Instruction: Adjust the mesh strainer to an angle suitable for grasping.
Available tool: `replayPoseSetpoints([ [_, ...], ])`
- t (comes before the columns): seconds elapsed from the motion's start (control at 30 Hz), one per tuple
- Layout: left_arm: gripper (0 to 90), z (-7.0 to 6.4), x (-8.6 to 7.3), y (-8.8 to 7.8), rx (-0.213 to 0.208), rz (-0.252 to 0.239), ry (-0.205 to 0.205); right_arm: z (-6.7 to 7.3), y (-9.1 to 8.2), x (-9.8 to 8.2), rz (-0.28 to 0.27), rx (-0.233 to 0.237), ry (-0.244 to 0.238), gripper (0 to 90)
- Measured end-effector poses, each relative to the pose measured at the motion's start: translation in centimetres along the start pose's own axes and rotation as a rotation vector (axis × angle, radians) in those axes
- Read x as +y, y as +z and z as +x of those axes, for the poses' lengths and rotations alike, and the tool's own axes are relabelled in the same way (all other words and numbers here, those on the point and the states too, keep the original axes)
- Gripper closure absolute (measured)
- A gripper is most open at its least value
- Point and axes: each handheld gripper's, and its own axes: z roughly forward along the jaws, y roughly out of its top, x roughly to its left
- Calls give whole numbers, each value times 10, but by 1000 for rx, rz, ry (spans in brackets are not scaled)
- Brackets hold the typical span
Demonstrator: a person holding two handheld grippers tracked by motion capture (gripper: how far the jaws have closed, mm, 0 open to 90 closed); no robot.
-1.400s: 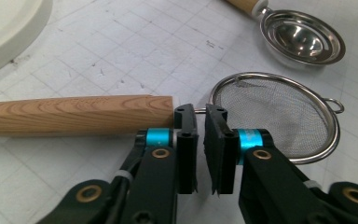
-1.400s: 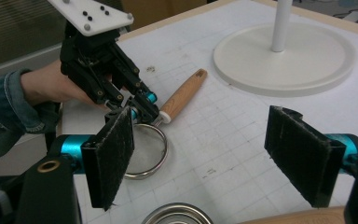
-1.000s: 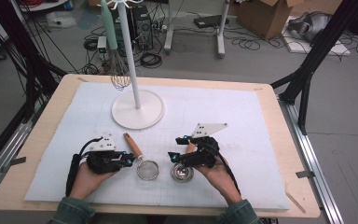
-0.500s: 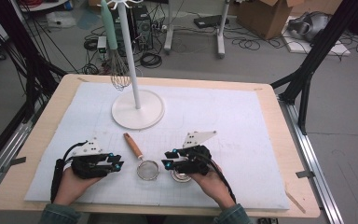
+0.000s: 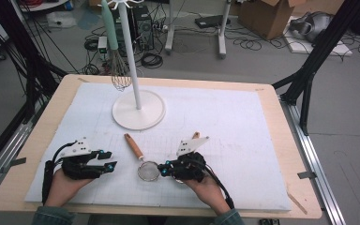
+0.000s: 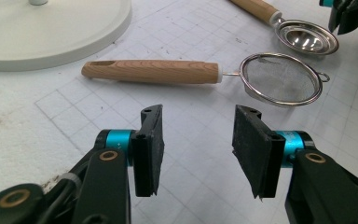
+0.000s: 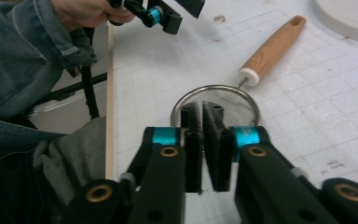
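1. Steel mesh strainer (image 5: pixel 148 170) lies on the white surface (image 5: pixel 243 122) between both grippers.
2. Right gripper (image 7: pixel 203 112) jaws have just closed on its rim; left gripper (image 6: pixel 198 135) jaws have just been opening, empty.
3. I'd lift slowly, keeping the wooden handle (image 5: pixel 133 146) level.

Two small wooden-handled kitchen tools in front of me on the white gridded counter (image 5: pixel 243 122).

The mesh strainer (image 6: pixel 279 79) lies flat, its round wire bowl resting just ahead of my right gripper (image 7: pixel 202 112), its pale wooden handle (image 6: pixel 151 71) running away from the bowl toward the white stand's base; a small wire loop sticks out from the rim opposite the handle. Just beside it lies a shiny steel measuring spoon (image 6: pixel 305 39), bowl up, with its own wooden handle (image 6: pixel 256 9) pointing away.
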Motion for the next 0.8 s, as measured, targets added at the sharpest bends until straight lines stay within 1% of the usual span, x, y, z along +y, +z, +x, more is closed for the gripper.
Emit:
replayPoseSetpoints([
  [0.2, 474, 4, -3, -3, 14, -9, -19, 3, 8, -3, 15, 9, -6, 893],
  [0.3, 464, 5, -3, -3, 17, -7, -19, 5, 14, -6, 29, 15, -8, 893],
  [0.4, 435, 6, -3, -3, 29, -7, -19, 8, 21, -9, 47, 33, -9, 893],
  [0.5, 429, 6, -3, -3, 29, -8, -21, 13, 27, -13, 58, 52, -4, 893],
  [0.57, 425, 5, -3, -3, 28, -10, -18, 17, 31, -15, 72, 56, -19, 893],
  [0.67, 419, 5, -3, -3, 28, -7, -14, 21, 38, -19, 91, 65, -22, 893],
  [0.73, 411, 5, -3, -3, 33, -11, -18, 24, 39, -20, 96, 53, -34, 893],
  [0.77, 411, 6, -2, -4, 31, -12, -16, 24, 39, -20, 92, 53, -29, 893],
  [0.8, 411, 6, -2, -4, 31, -12, -15, 24, 39, -19, 97, 49, -33, 893],
])
